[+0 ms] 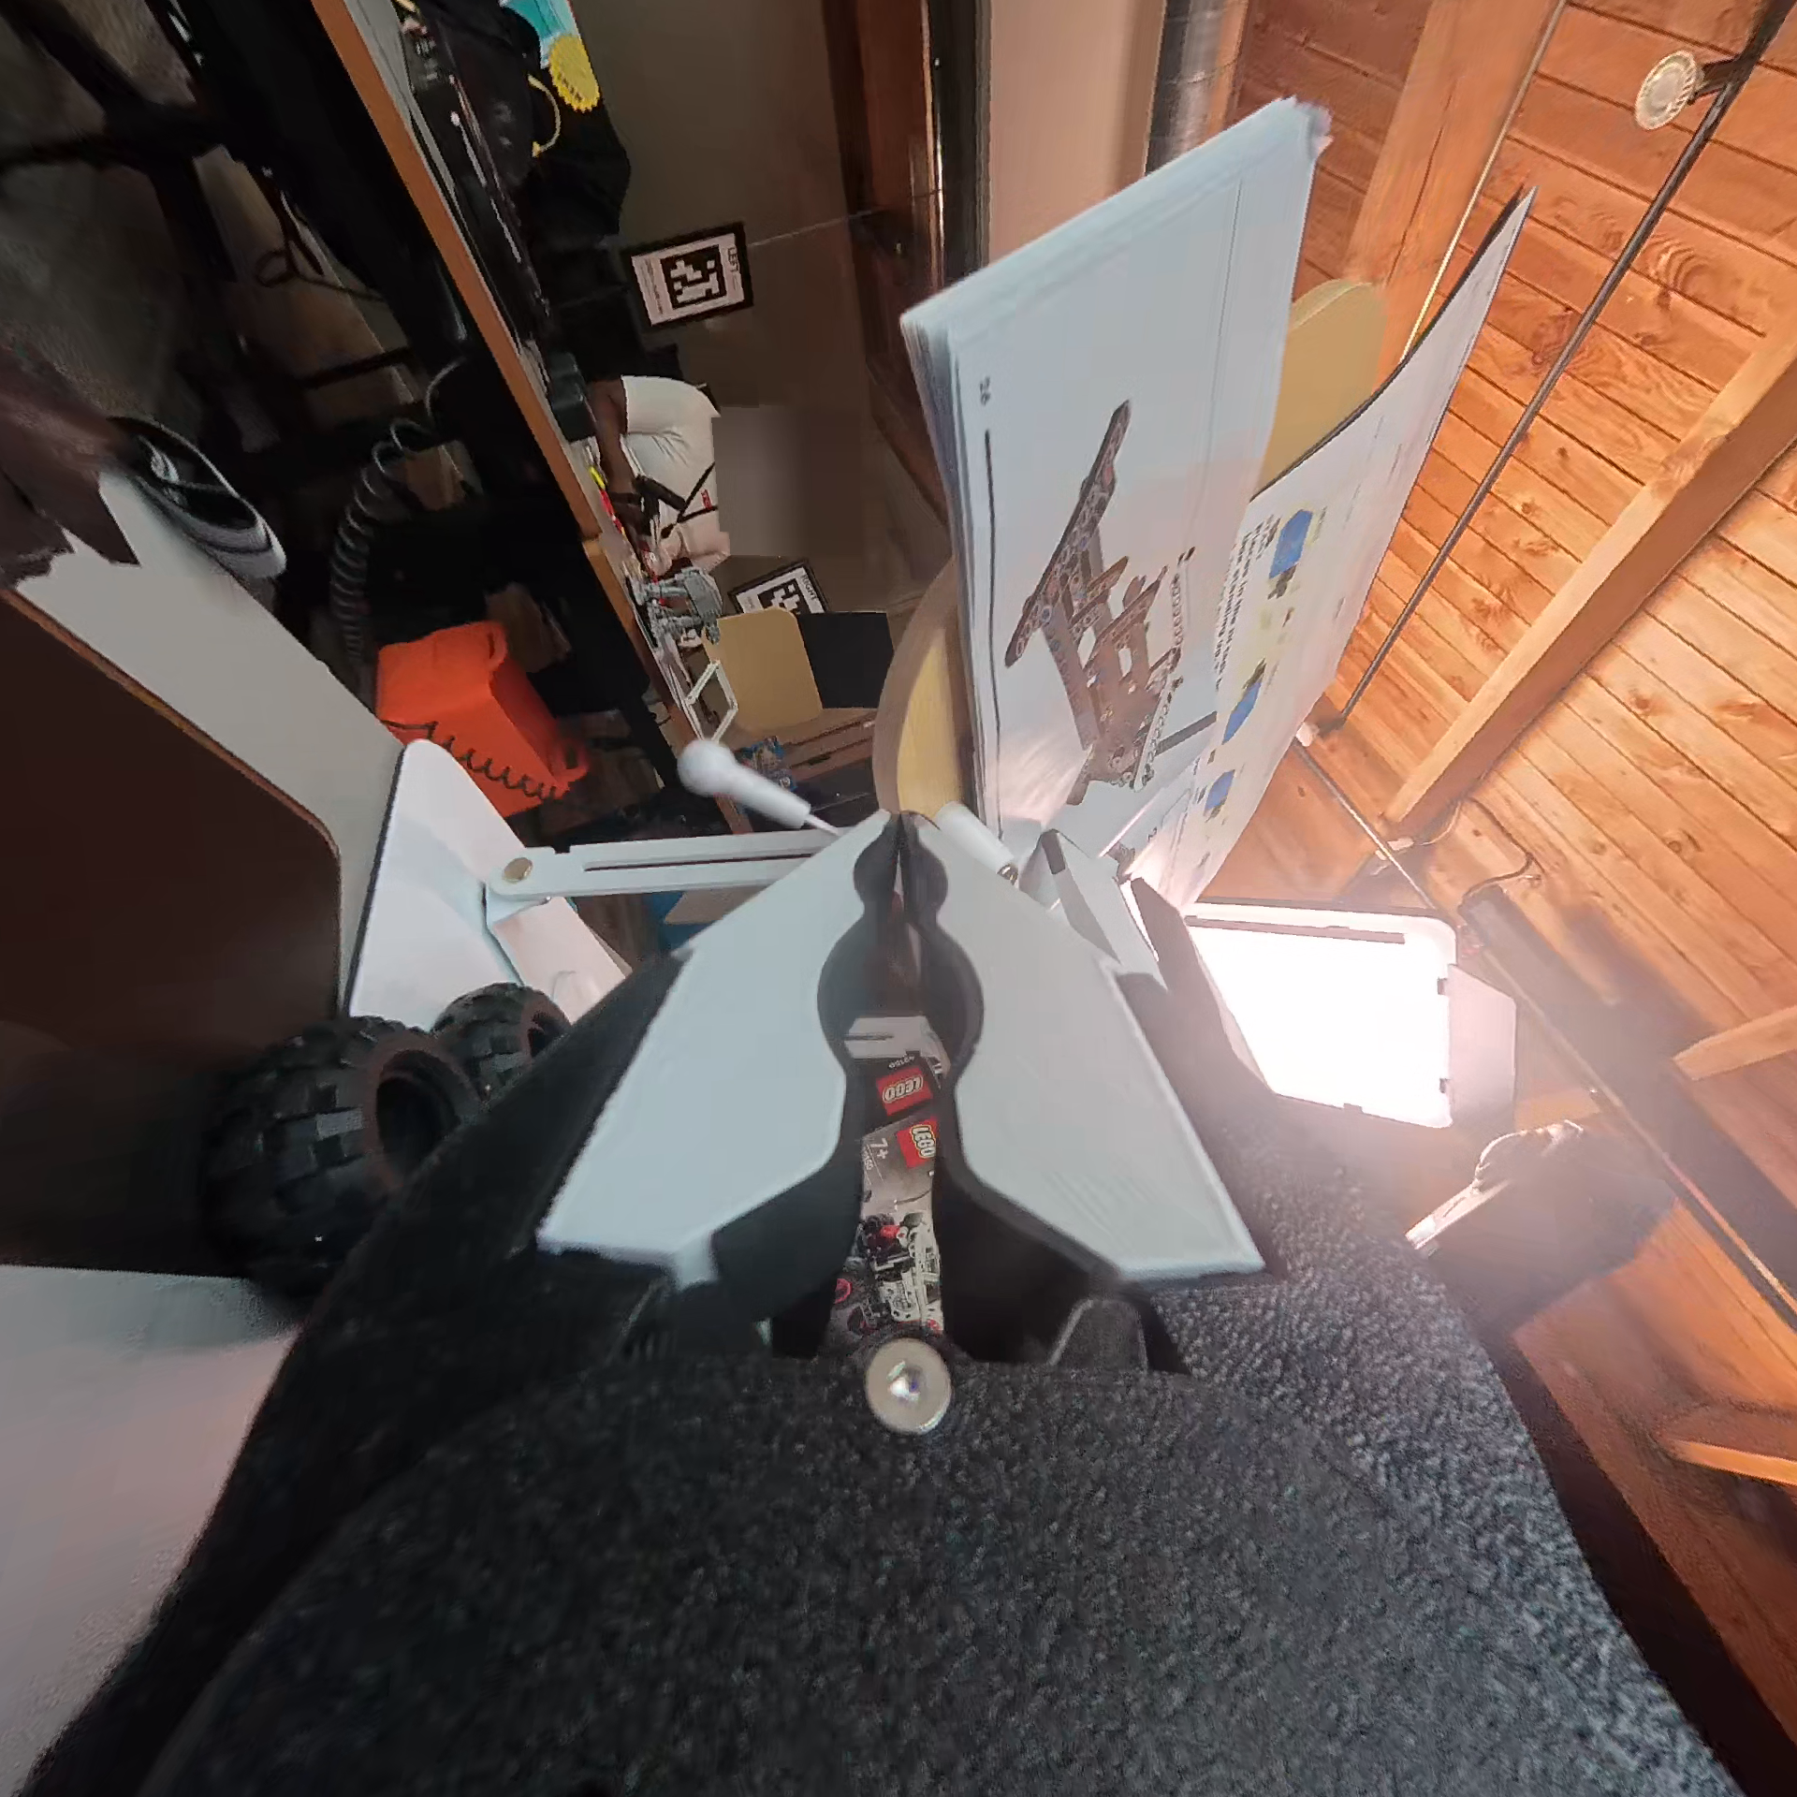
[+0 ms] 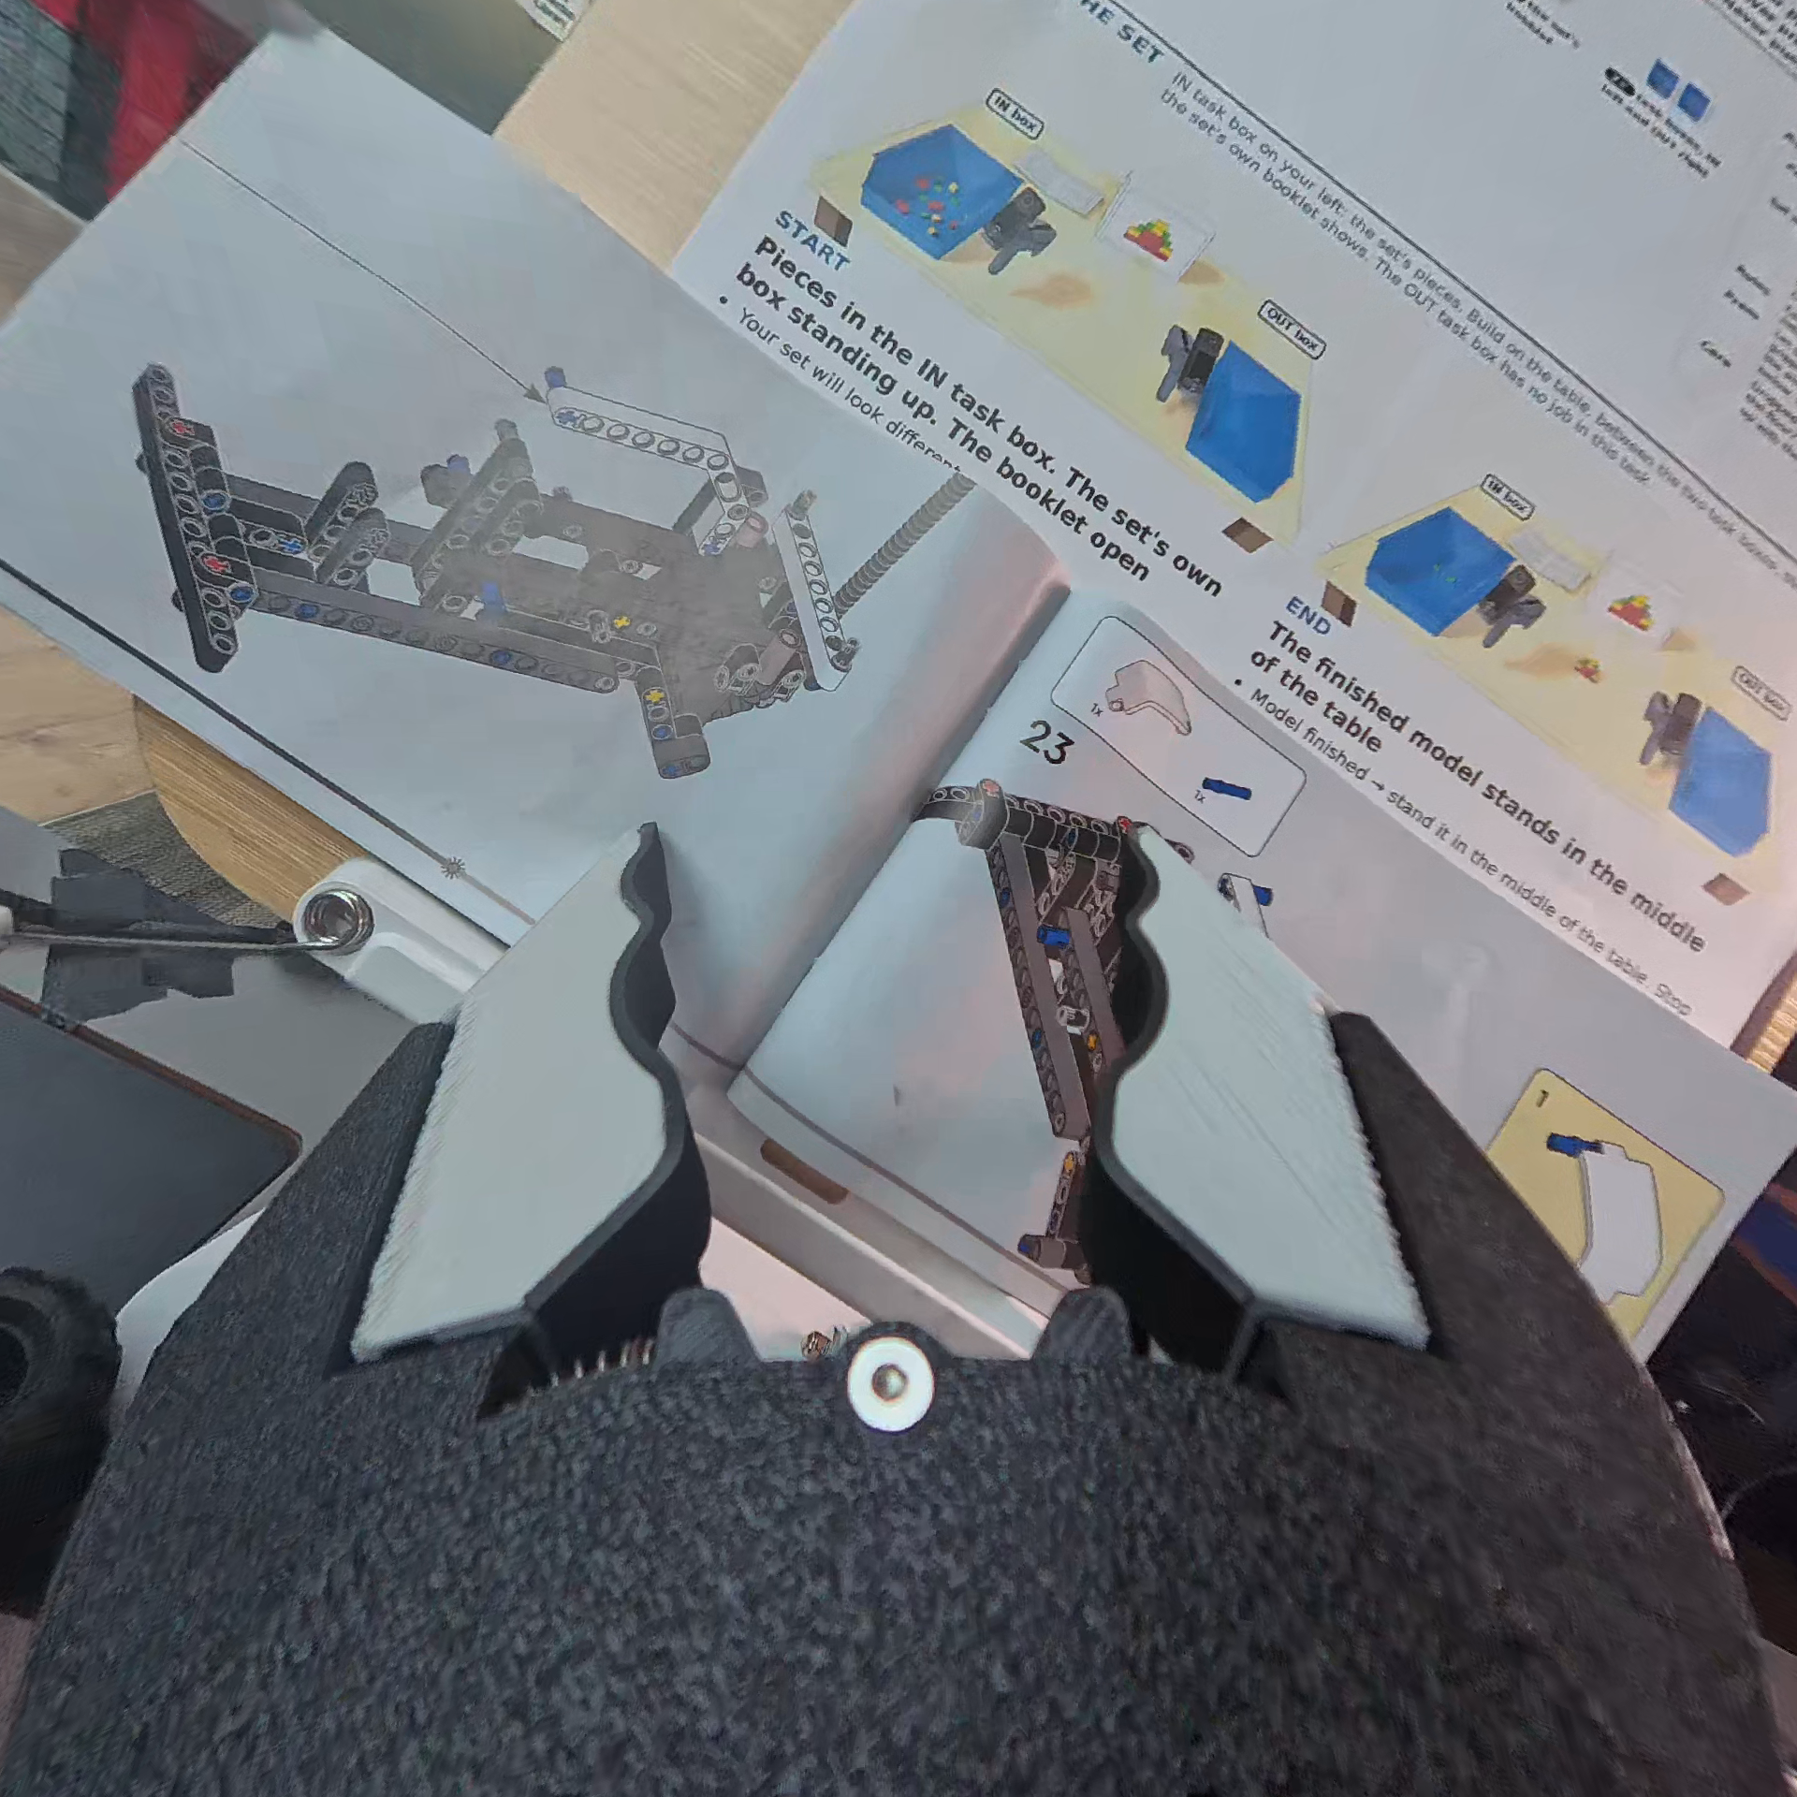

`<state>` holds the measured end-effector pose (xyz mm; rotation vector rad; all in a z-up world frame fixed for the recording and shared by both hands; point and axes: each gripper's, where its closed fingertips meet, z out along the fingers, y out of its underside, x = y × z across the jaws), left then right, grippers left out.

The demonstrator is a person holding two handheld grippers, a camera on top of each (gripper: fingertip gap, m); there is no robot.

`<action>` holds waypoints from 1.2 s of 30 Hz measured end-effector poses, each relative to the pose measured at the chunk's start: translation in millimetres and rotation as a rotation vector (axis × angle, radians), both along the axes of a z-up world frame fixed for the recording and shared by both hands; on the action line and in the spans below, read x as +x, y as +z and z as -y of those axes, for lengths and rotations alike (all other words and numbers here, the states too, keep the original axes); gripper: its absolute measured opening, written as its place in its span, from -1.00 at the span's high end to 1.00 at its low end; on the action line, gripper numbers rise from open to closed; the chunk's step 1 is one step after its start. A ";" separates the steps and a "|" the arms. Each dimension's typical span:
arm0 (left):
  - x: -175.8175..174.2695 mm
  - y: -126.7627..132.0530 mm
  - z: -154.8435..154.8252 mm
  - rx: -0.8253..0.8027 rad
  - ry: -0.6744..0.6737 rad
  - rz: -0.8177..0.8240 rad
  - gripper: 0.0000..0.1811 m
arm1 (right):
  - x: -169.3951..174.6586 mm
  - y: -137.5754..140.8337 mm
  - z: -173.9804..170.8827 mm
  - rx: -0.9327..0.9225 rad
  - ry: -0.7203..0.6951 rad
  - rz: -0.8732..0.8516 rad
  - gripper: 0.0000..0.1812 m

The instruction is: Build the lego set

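Note:
The instruction booklet point(image 1: 1099, 506) stands open, its pages fanned upward ahead of my left gripper point(image 1: 899, 844). The left gripper is shut, and a printed booklet cover sheet point(image 1: 899, 1167) shows pinched between its jaws. In the right wrist view the booklet point(image 2: 486, 545) lies open to build-step pictures. My right gripper point(image 2: 899, 856) is open and empty, held just above the right-hand page. Two black Lego tyres point(image 1: 331, 1138) lie to the left of the left gripper. One tyre also shows in the right wrist view point(image 2: 39, 1391).
A printed task sheet point(image 2: 1313, 408) lies beyond the booklet on the wooden table point(image 2: 58, 720). A white holder arm point(image 1: 681, 865) with a metal ring point(image 2: 335, 919) sits at the booklet's lower edge. A bright light panel point(image 1: 1313, 1011) glares on the right. An orange object point(image 1: 467, 700) stands behind.

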<state>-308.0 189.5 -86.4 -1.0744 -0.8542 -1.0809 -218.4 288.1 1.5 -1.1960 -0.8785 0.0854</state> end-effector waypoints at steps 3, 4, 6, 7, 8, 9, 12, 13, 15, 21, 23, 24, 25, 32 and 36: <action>-0.4 -4.4 7.3 -0.065 -0.004 -0.022 1.00 | 0.6 -2.1 0.4 -0.016 0.020 -0.027 0.00; 0.0 -8.5 9.8 -0.079 -0.007 0.009 1.00 | 1.0 -2.3 0.2 -0.022 0.024 -0.031 -0.01; 9.7 -16.3 12.2 -0.084 -0.046 0.092 0.81 | 1.1 -2.5 0.2 -0.030 0.028 -0.033 -0.01; 19.1 -18.2 10.8 -0.078 -0.083 0.121 0.68 | 1.1 -2.5 0.1 -0.034 0.028 -0.032 -0.01; 28.8 -18.8 7.9 -0.073 -0.117 0.145 0.56 | 1.0 -2.5 0.1 -0.039 0.029 -0.033 -0.01; 36.7 -18.4 3.8 -0.066 -0.144 0.167 0.45 | 0.9 -2.6 -0.2 -0.044 0.030 -0.034 -0.01; 33.7 -18.9 -15.7 -0.042 -0.131 0.266 0.28 | 1.2 -2.8 0.1 -0.051 0.030 -0.035 0.00; 25.9 -18.9 -21.2 -0.032 -0.106 0.282 0.42 | 1.4 -2.9 0.3 -0.052 0.030 -0.035 0.00; 5.6 -1.4 -18.2 0.055 -0.013 0.216 0.94 | 1.8 -3.3 0.1 -0.061 0.029 -0.034 0.00; 24.0 72.0 -15.7 -0.096 0.109 -0.648 1.00 | 0.4 -4.9 1.6 -0.085 0.061 -0.038 -0.02; 43.4 81.8 -28.7 -0.186 0.052 -0.986 1.00 | 1.2 -5.5 3.6 -0.096 0.080 -0.058 -0.01; 55.7 83.4 -36.8 -0.229 0.002 -1.146 1.00 | 1.4 -5.6 4.3 -0.093 0.086 -0.064 -0.01; 67.7 81.2 -45.4 -0.280 -0.053 -1.314 1.00 | 0.7 -5.9 5.1 -0.090 0.097 -0.070 -0.01; 93.3 60.9 -55.9 -0.387 -0.410 -2.045 0.98 | 1.5 -10.0 8.6 -0.053 0.184 -0.071 -0.12; 103.4 43.3 -59.8 -0.419 -0.592 -2.247 0.98 | 3.5 -17.7 20.6 -0.017 0.264 -0.046 -0.19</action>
